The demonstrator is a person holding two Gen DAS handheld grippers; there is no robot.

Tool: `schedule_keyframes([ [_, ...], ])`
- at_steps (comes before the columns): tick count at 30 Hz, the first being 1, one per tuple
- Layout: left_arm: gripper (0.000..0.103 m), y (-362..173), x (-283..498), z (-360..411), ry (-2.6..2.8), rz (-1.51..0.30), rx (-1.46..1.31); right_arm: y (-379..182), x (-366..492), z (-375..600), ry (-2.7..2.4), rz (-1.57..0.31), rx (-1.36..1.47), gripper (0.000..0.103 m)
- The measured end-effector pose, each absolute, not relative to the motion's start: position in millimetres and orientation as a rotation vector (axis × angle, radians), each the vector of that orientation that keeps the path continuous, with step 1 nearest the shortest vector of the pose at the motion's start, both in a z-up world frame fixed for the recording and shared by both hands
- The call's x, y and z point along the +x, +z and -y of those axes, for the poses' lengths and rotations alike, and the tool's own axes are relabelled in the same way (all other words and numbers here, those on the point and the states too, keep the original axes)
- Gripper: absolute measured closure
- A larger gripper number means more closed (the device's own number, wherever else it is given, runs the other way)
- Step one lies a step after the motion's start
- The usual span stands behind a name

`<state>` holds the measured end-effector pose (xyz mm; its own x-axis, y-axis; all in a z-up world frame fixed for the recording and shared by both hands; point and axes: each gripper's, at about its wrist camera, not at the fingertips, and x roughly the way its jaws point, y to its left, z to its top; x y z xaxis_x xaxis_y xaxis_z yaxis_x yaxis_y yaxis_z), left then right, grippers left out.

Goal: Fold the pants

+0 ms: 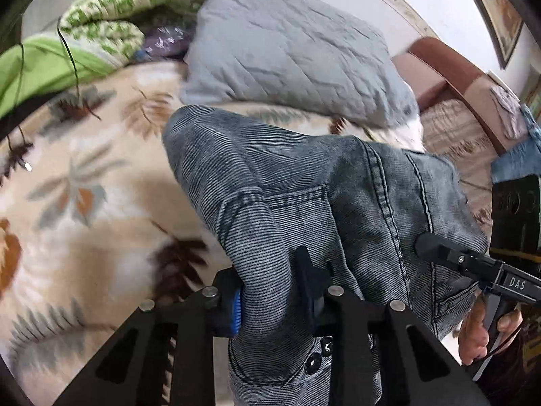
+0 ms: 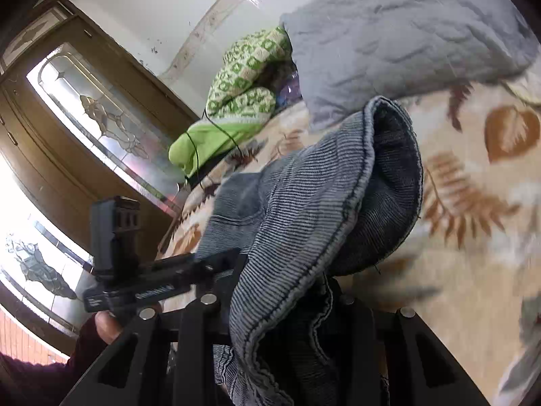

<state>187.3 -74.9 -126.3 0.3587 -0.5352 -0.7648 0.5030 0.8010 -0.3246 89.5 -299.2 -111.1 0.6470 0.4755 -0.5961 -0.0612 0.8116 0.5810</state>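
Observation:
The grey ribbed denim pants (image 1: 297, 186) hang bunched above the leaf-patterned bed cover (image 1: 77, 203). My left gripper (image 1: 274, 297) is shut on a fold of the pants near the pocket and buttons. My right gripper (image 1: 429, 243) shows in the left wrist view at the right, pressed into the pants. In the right wrist view the pants (image 2: 304, 209) drape over my right gripper (image 2: 280, 304), which is shut on their hem; its fingers are hidden by cloth. My left gripper (image 2: 216, 264) shows there at the left, touching the pants.
A grey quilted pillow (image 1: 290, 47) lies at the head of the bed. A green patterned blanket (image 1: 111, 17) is piled at the back left. A brown headboard (image 1: 463, 77) is at the right. A wooden door with glass panes (image 2: 77, 111) stands left of the bed.

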Motion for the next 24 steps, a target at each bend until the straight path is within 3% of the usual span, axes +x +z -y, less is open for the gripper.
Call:
schedule_keyframes([
  [6,0.074,-160,235,79,-0.560,-1.073,-0.009,-150,141,307,0.277,-0.877,0.601,0.069],
  [7,0.072,-175,240,81,-0.520,-1.102,0.019,-166,149,309,0.248,-0.923,0.604,0.067],
  [8,0.060,-186,242,81,-0.482,-1.110,0.043,-184,155,312,0.192,-0.977,0.598,0.065],
  [9,0.056,-191,241,80,-0.463,-1.102,0.054,-198,158,314,0.140,-1.014,0.589,0.061],
  [10,0.054,-192,240,79,-0.455,-1.091,0.060,-209,160,316,0.110,-1.037,0.596,0.044],
  [11,0.054,-190,236,79,-0.450,-1.077,0.070,-213,157,320,0.108,-1.027,0.627,0.043],
  [13,0.054,-183,227,77,-0.430,-1.054,0.113,-207,151,320,0.092,-1.024,0.615,0.038],
  [19,0.052,-120,175,68,-0.372,-0.872,0.186,-144,109,308,0.023,-0.916,0.436,0.038],
  [23,0.024,-77,131,59,-0.330,-0.737,0.201,-90,62,291,0.022,-0.780,0.356,0.038],
  [24,0.022,-67,119,57,-0.317,-0.705,0.198,-79,52,285,0.022,-0.757,0.340,0.038],
])
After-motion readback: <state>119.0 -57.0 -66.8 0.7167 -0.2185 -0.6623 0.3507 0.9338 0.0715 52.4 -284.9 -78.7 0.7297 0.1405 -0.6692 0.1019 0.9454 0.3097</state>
